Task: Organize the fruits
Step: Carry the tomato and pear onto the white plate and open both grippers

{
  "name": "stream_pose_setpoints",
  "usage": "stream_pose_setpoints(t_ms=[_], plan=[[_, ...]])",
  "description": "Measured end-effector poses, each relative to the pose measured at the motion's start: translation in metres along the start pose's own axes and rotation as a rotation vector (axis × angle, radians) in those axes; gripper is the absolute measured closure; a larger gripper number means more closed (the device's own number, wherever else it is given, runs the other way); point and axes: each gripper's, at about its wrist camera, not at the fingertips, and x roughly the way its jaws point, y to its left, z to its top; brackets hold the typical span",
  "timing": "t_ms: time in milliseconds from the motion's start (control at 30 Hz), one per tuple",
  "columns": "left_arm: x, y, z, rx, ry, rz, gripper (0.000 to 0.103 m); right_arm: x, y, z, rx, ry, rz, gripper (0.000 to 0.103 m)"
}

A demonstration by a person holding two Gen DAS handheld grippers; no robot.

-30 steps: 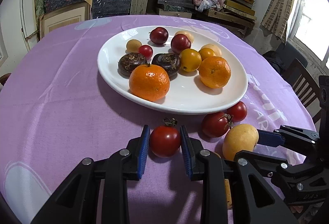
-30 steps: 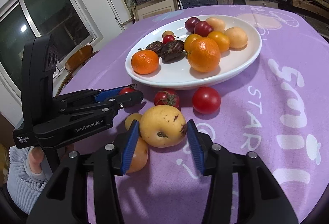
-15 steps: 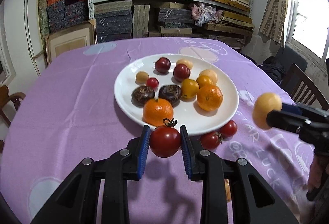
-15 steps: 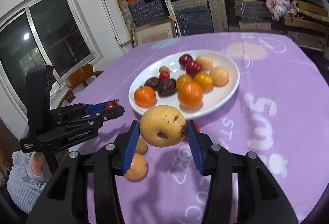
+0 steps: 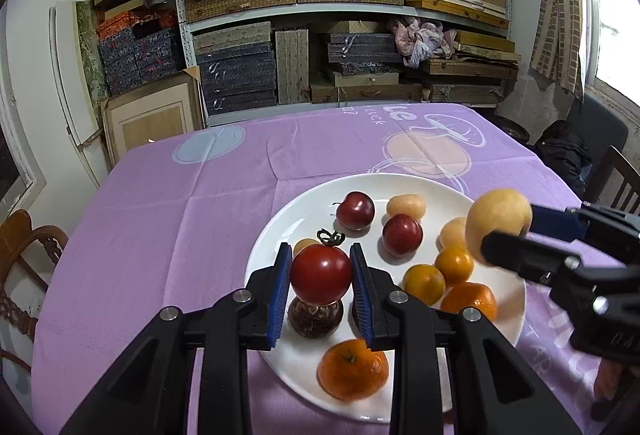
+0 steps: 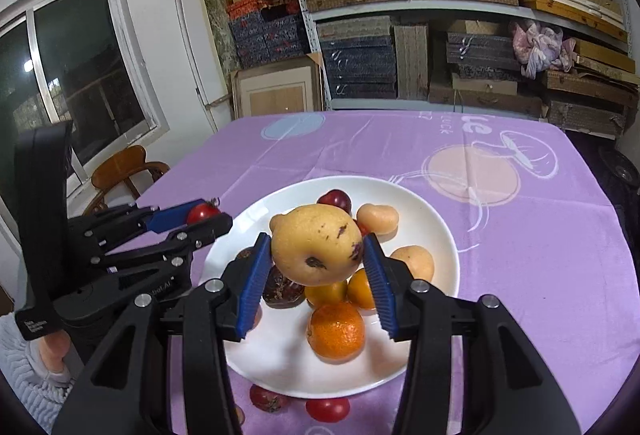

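Note:
My left gripper (image 5: 320, 277) is shut on a red tomato (image 5: 321, 274) and holds it above the left part of the white plate (image 5: 276, 235). My right gripper (image 6: 316, 255) is shut on a yellow pear (image 6: 316, 250) and holds it above the plate (image 6: 436, 219). The pear also shows at the right of the left wrist view (image 5: 498, 225). The plate holds oranges (image 5: 354, 369), plums (image 5: 355, 210), small yellow fruits and dark brown fruits (image 5: 315, 317). Two red tomatoes (image 6: 328, 409) lie on the cloth at the plate's near rim.
The plate sits on a purple tablecloth (image 5: 168, 219). Shelves of stacked boxes (image 5: 320, 35) stand behind the table. A wooden chair (image 6: 124, 171) is at the left, another chair (image 5: 616, 175) at the right.
Both grippers have lifted their fruit off the cloth and moved forward over the plate. The tomato and pear were on the table a second ago.

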Motion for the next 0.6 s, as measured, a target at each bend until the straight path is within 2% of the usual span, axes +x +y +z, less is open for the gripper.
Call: stream_pose_setpoints(t_ms=[167,500,533,600], plan=[[0.027,0.006,0.003,-0.009,0.017,0.020,0.073,0.032,-0.001,-0.004,-0.013,0.040,-0.007,0.057],[0.062,0.011,-0.006,-0.016,0.059,0.035,0.073,0.053,-0.008,-0.011,-0.029,0.062,-0.028,0.056],[0.064,0.011,-0.007,-0.015,0.060,0.040,0.073,0.054,-0.008,-0.010,-0.034,0.065,-0.030,0.056],[0.066,0.010,-0.008,-0.014,0.065,0.046,0.064,0.056,-0.006,-0.008,-0.049,0.069,-0.047,0.056]])
